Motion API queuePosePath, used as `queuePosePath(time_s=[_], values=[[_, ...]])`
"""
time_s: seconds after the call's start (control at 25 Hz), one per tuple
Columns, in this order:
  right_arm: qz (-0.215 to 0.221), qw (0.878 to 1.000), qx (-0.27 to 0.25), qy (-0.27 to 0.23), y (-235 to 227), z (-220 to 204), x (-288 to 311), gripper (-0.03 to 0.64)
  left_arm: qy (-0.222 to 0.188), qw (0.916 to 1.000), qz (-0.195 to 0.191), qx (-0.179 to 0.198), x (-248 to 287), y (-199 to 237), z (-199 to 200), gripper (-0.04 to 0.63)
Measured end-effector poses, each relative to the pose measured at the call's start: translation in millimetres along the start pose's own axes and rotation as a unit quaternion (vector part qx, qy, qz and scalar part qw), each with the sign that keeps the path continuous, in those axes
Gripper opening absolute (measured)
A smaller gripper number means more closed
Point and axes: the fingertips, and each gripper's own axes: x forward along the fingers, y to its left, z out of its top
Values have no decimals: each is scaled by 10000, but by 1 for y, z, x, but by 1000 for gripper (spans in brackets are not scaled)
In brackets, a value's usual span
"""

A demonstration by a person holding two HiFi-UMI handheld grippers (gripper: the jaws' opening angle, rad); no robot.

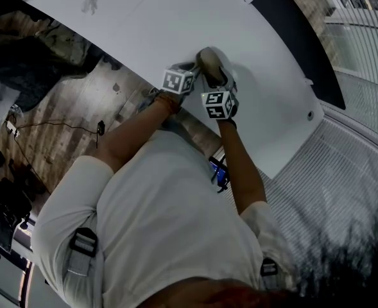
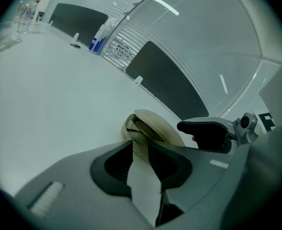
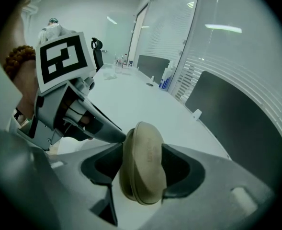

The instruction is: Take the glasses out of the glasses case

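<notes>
A beige glasses case (image 1: 212,68) lies on the white table (image 1: 176,18), close to its near edge. In the left gripper view the case (image 2: 152,126) is slightly ajar, and a lens of the glasses (image 2: 137,132) shows inside. My left gripper (image 2: 141,153) is open, its tips at the case's near end with a bit of beige reaching between them. My right gripper (image 3: 141,169) stands open astride the case (image 3: 141,162), which fills the gap between the jaws. Both marker cubes sit side by side over the case in the head view.
A blue spray bottle (image 2: 97,38) and small items stand far along the table. Dark panels (image 2: 169,83) line the table's far side below a slatted glass wall. The table's near edge meets wooden floor (image 1: 67,101) with cables. A person stands far off (image 3: 52,28).
</notes>
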Motion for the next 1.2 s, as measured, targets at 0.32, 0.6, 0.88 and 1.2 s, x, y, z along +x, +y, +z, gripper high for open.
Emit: queuePosePath(time_s=[0.32,0.6,0.88,1.2], values=[[-95,9999,-64,112,-9,-5,10,261,168,9998,36,-40,11,3,-1,115],[-99,9999,-17,90,-14,-3,13,259,303,9995,-8,-12,19,0,-4,123],[-126,9999,-9,81,-20,-1,13,224,370,9993,20,0,21,1,-6,129],[-173,9998,79,-53,-28,6,8,183,392,9992,40,63,23,3,-5,129]])
